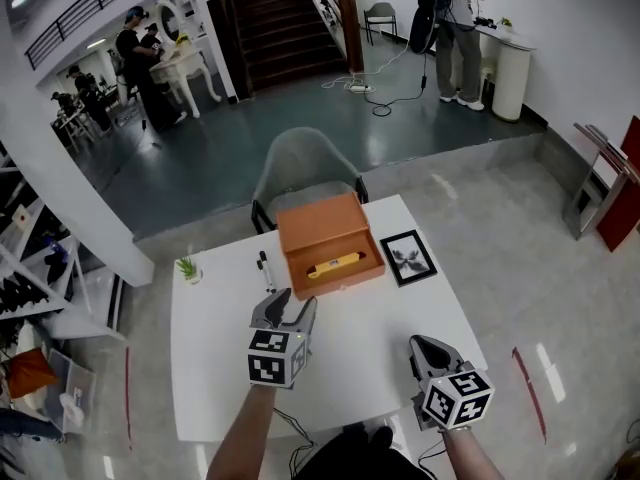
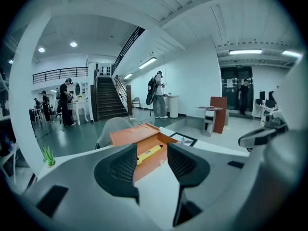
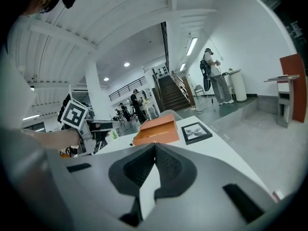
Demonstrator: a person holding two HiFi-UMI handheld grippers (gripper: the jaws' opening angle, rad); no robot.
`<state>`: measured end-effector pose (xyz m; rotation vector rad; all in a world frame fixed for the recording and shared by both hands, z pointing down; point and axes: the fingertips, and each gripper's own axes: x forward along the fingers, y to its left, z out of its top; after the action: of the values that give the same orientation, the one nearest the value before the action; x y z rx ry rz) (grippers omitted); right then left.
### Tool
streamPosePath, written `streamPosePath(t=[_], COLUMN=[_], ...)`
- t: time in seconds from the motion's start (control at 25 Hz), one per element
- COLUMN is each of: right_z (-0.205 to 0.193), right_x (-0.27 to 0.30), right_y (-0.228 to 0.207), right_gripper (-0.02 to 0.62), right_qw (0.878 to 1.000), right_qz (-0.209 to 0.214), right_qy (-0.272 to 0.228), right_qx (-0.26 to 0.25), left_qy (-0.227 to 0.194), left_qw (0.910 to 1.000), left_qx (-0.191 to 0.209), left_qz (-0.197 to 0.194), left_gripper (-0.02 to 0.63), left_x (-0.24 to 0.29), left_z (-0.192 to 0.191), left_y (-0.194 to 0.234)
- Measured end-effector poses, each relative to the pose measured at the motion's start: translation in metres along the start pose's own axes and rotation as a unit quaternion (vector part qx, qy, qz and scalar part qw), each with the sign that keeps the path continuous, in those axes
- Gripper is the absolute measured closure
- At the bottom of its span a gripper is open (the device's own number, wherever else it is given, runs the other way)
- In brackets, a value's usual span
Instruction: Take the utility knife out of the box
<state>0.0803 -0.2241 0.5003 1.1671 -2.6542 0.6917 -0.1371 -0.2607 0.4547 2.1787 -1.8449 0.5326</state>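
Note:
An open orange box (image 1: 330, 253) sits at the far side of the white table (image 1: 350, 338), its lid laid back. A yellow utility knife (image 1: 334, 264) lies inside it; the left gripper view shows the box (image 2: 144, 150) and the knife (image 2: 148, 153) straight ahead between the jaws. My left gripper (image 1: 290, 311) is open, hovering a short way in front of the box and holding nothing. My right gripper (image 1: 428, 352) is shut and empty near the table's front right. In the right gripper view the box (image 3: 157, 131) stands ahead, with the left gripper (image 3: 94, 138) at the left.
A black marker (image 1: 265, 271) lies left of the box and a small potted plant (image 1: 188, 267) stands at the far left corner. A framed picture (image 1: 408, 257) lies right of the box. A grey chair (image 1: 308, 176) stands behind the table. People stand far off in the room.

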Motion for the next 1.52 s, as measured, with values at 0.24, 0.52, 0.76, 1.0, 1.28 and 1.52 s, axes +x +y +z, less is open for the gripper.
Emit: streamPosePath(t=[0.24, 0.52, 0.76, 1.0, 1.28, 1.52], right_z=[0.002, 0.01, 0.013, 0.012, 0.005, -0.001], right_x=[0.031, 0.057, 0.064, 0.07, 0.073, 0.07], right_y=[0.004, 0.002, -0.006, -0.013, -0.023, -0.033], right_gripper=[0.595, 0.595, 0.595, 0.595, 0.595, 0.595], right_qw=[1.0, 1.0, 1.0, 1.0, 0.999, 0.998], right_qz=[0.01, 0.005, -0.008, -0.016, -0.029, -0.04], right_qy=[0.01, 0.013, 0.015, 0.019, 0.025, 0.032], right_qx=[-0.005, 0.0, 0.008, 0.011, 0.018, 0.028], left_qy=[0.022, 0.055, 0.088, 0.126, 0.173, 0.208], left_qw=[0.9987, 0.9925, 0.983, 0.9676, 0.9484, 0.9308], left_qx=[0.044, 0.104, 0.151, 0.197, 0.233, 0.263], left_qz=[-0.009, -0.033, -0.059, -0.096, -0.127, -0.145], left_gripper=[0.433, 0.433, 0.433, 0.433, 0.433, 0.433], left_x=[0.025, 0.063, 0.099, 0.133, 0.164, 0.184], left_z=[0.006, 0.009, 0.009, -0.001, -0.023, -0.039], left_y=[0.023, 0.035, 0.034, 0.023, 0.014, 0.008])
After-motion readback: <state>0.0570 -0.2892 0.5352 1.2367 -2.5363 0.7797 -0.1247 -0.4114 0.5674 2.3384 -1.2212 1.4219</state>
